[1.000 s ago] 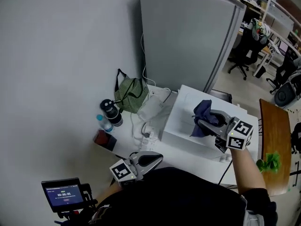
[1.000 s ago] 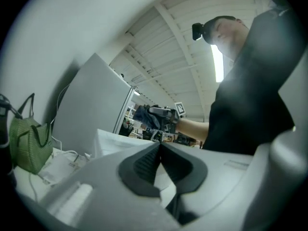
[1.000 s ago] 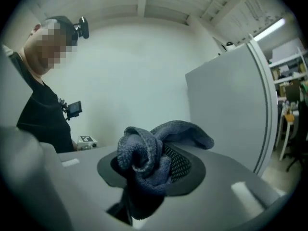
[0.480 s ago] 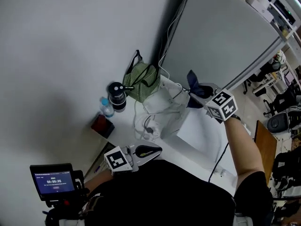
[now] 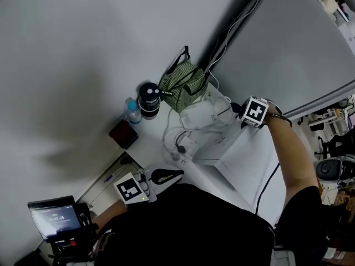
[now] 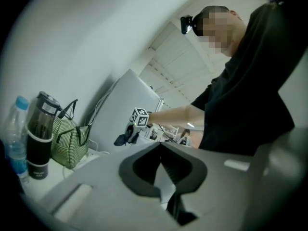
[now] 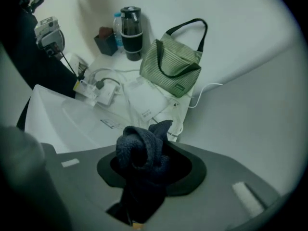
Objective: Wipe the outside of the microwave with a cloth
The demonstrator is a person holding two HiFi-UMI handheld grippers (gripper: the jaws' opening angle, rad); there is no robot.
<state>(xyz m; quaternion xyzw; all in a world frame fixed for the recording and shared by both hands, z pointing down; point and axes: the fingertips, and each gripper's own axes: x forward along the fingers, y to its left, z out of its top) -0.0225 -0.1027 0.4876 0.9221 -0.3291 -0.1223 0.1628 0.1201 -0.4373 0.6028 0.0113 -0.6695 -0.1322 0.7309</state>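
Right gripper [image 5: 245, 113] clamped on the dark blue cloth [image 7: 142, 147], which is bunched into a knot between the jaws. It is held at the far edge of the white microwave [image 5: 252, 159], near a green striped bag [image 5: 183, 85]. Left gripper [image 5: 164, 176] low by the torso, jaws together, empty. Cloth reads soft, light, limp. Likely to fold or slip free under drag, so a deep bite on the bunched middle suits it. Microwave casing looks smooth and rigid; cables [image 5: 177, 140] just beside could snag

A black short-sleeved shirt [image 5: 205, 226], plus grey left claw [image 6: 160, 149] and right claw [image 7: 144, 148] (black-and-white marker cubes [image 5: 128, 190]).
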